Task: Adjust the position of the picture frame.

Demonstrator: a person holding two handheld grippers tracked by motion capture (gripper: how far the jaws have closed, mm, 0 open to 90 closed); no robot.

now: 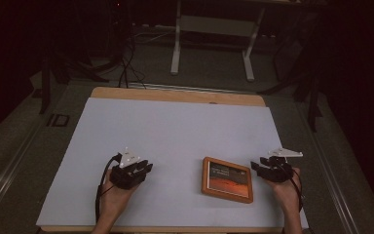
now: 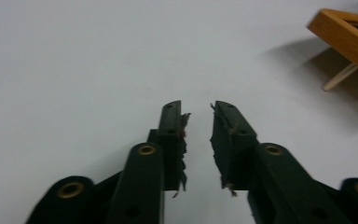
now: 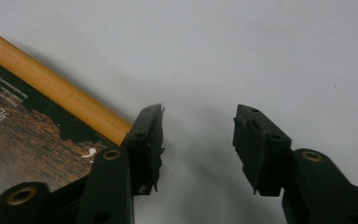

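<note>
A wooden picture frame (image 1: 226, 179) with a dark, reddish print lies on the pale mat (image 1: 175, 126), front right of centre. My right gripper (image 1: 256, 166) sits just right of it, open with nothing between its jaws. In the right gripper view the gripper (image 3: 198, 116) stands wide open, and its left jaw is close beside the frame's wooden edge (image 3: 51, 88). My left gripper (image 1: 146, 168) rests on the mat well to the left of the frame, pointing towards it. In its own view the left gripper (image 2: 198, 112) is open by a narrow gap, and the frame (image 2: 347, 37) is far off at upper right, its edge propped on a thin wooden leg.
The mat covers a wooden table whose back edge (image 1: 175, 94) shows beyond it. Behind the table stand a white table base (image 1: 214, 34) and cables (image 1: 126, 63) on a dark floor. A hand holds each gripper at the table's front edge.
</note>
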